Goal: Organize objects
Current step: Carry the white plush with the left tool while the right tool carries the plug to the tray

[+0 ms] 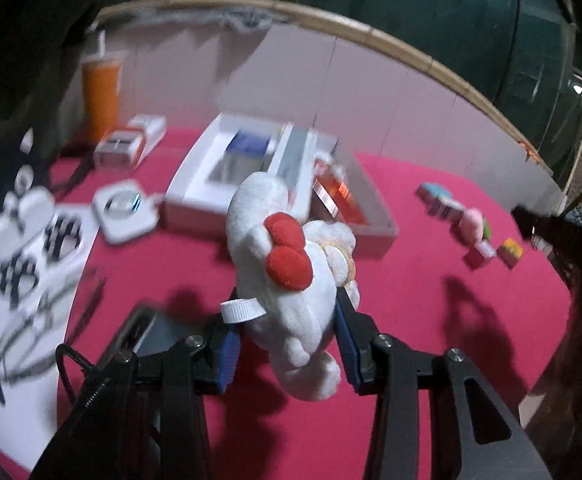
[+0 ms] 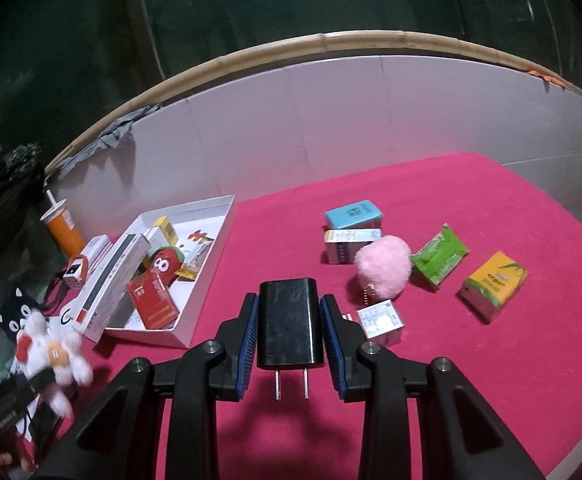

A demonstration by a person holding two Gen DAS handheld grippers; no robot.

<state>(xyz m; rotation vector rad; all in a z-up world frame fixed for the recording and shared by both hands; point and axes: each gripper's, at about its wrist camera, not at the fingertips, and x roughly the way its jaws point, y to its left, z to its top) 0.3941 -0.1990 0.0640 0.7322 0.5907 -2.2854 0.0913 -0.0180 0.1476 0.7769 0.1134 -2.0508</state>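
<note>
**Both hands loaded over the pink cloth**

Far left in your left wrist view, a white sheet with black cat-face drawings lies blurred at the edge of the pink tablecloth, and an orange drink cup with a straw stands behind it by the pale back wall. Moving in, your left gripper is clenched on the white plush toy with the red bow: the blue pads press into its lower body from both sides, its head and bow stick out beyond the fingertips, and one leg dangles below them. The toy hangs above the cloth, just in front of the white tray.

Over to your right wrist view: on the left, that same tray holds a red box, a red plush face with big eyes and a long white box leaning across its near-left wall. In the centre, your right gripper is grasping the black plug charger, upright between the pads, body squarely in the gap, its two prongs pointing back toward the camera below the pads. To the right on the cloth lie a blue packet, a pink pompom, a green packet and a yellow tissue pack, all apart from the jaws.
</note>
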